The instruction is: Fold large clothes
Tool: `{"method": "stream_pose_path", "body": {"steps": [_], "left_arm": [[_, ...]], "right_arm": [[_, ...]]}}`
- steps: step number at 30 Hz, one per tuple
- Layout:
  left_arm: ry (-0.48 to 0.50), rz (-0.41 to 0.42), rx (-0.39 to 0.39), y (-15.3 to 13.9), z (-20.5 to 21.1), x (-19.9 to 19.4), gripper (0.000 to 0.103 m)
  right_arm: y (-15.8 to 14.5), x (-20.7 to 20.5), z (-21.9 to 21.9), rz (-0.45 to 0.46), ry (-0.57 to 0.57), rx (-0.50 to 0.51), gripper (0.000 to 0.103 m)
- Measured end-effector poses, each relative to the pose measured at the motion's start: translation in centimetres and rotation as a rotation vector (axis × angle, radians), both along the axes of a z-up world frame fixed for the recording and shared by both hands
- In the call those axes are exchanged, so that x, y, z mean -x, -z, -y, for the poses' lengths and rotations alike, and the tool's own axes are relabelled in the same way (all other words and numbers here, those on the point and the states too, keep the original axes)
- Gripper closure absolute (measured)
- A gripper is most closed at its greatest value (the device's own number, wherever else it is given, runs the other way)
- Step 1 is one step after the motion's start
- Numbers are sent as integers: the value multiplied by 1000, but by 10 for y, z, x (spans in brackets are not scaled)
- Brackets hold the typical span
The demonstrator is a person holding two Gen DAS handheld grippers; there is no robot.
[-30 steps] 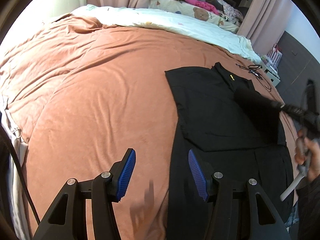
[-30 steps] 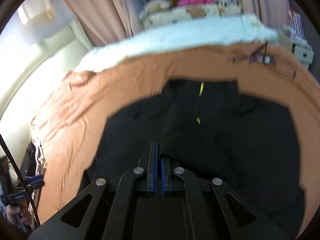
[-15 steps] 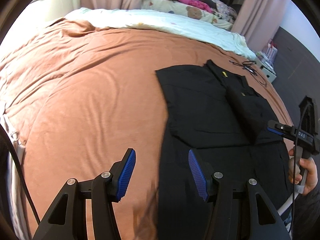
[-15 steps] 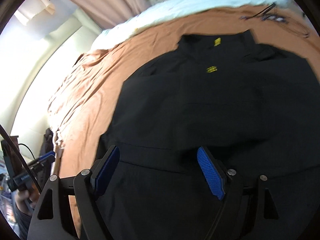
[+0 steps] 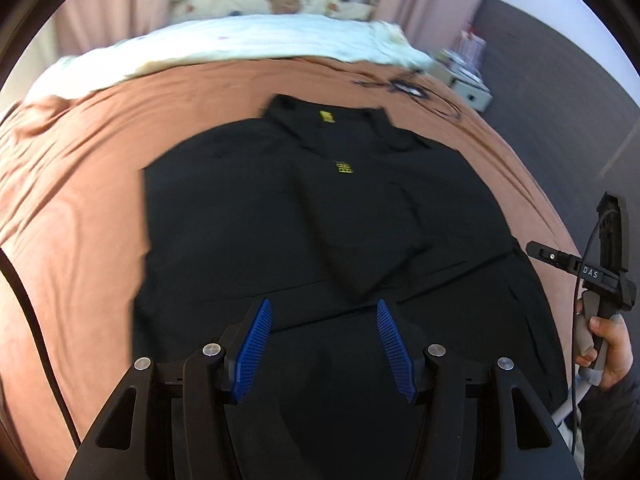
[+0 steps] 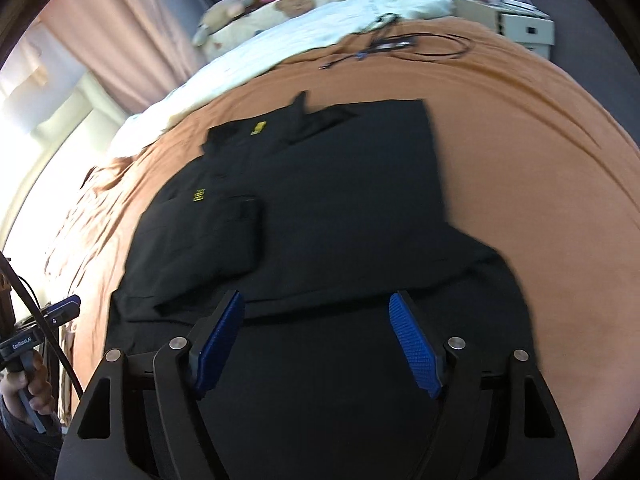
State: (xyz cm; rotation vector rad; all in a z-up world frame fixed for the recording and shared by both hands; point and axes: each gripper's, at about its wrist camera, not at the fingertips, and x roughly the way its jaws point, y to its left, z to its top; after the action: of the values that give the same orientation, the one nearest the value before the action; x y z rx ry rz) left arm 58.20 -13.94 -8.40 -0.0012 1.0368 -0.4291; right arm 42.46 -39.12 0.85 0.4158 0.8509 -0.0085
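Garment (image 5: 240,216) black, spread flat on the brown bed cover (image 5: 80,200), collar toward the far pillows, hem toward both grippers, long axis running straight away from them; both sleeves seemingly folded in across the chest; left gripper (image 5: 324,344) half open, empty, over the middle of the lower part; right gripper (image 6: 316,344) wide, jaws closing slightly, nothing between them, over the hem's right side; likely next: hem lifted toward the collar, each hand equally near its own corner.

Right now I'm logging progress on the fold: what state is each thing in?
Black shirt: flat on the bedspread, one sleeve folded across it.
Left gripper: open, empty.
Right gripper: empty, jaws closing slightly.
Cable: loose on the bedspread.
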Motion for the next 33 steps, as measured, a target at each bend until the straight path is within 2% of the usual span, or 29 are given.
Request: {"method": "stream_pose_path", "body": {"steps": [2, 4, 6, 9, 13, 16, 22, 28, 30, 31, 32, 33], "left_arm": [[39, -4, -16, 3, 27, -6, 45], [67, -4, -24, 5, 48, -11, 30], [93, 0, -33, 7, 69, -15, 23], [127, 0, -53, 13, 102, -24, 22], [157, -11, -70, 26, 137, -37, 22], [180, -22, -88, 39, 158, -46, 22], [184, -56, -166, 74, 185, -66, 22], [154, -94, -230, 109, 186, -82, 21], [147, -76, -228, 110, 182, -84, 21], [140, -70, -234, 110, 180, -85, 25], [130, -65, -242, 109, 177, -86, 31], [119, -61, -252, 108, 174, -87, 45]], "right_arm": [[5, 3, 17, -3, 20, 7, 30], [11, 3, 25, -11, 35, 8, 36], [23, 0, 18, -33, 44, 12, 46], [37, 1, 40, -50, 57, 10, 54], [62, -23, 25, -68, 59, -20, 63], [82, -22, -10, -82, 60, -30, 65], [91, -8, -8, -79, 55, -31, 67], [95, -9, -15, -90, 52, 7, 68], [97, -10, -14, -89, 56, -13, 68], [98, -11, -13, -88, 58, -31, 68], [99, -11, -11, -88, 59, -42, 68], [99, -11, -11, -88, 59, -49, 68]]}}
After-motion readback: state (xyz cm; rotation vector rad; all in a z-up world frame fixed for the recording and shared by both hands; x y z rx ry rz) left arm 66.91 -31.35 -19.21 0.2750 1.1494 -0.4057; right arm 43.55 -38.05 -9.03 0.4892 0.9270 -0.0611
